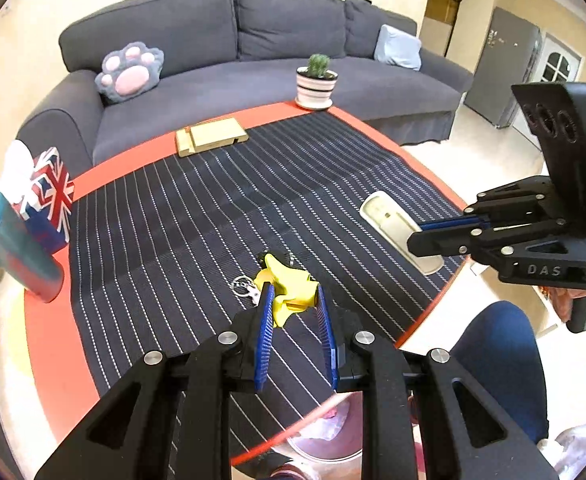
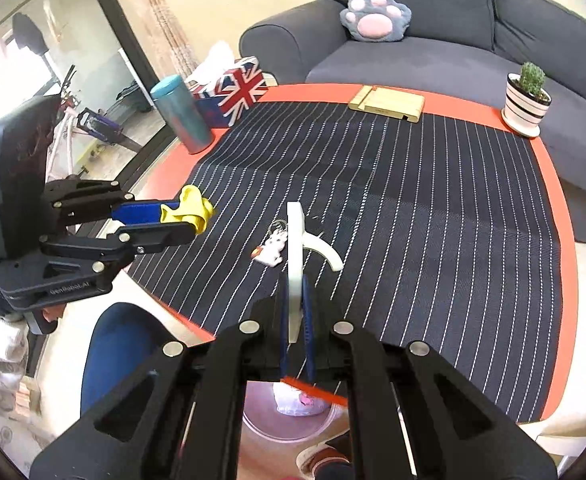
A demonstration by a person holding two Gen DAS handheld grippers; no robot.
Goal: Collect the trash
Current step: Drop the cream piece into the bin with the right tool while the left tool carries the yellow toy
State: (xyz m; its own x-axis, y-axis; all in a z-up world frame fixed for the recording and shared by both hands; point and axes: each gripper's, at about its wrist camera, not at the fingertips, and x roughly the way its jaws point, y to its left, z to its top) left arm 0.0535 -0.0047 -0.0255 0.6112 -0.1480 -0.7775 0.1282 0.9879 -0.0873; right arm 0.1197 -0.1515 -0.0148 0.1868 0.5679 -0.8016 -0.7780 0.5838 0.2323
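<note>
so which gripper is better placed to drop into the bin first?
Judgement call: right. The right gripper, shut on the flat white plastic piece, hangs nearly over the clear-lined bin below the table edge. The left gripper, shut on crumpled yellow trash, looks slightly further in.

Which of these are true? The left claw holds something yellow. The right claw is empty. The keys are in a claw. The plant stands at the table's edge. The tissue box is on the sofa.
1. The left claw holds something yellow: true, a yellow scrap.
2. The right claw is empty: false, it grips a white tray.
3. The keys are in a claw: false, they lie on the cloth.
4. The plant stands at the table's edge: true.
5. The tissue box is on the sofa: false, it is on the table.
</note>
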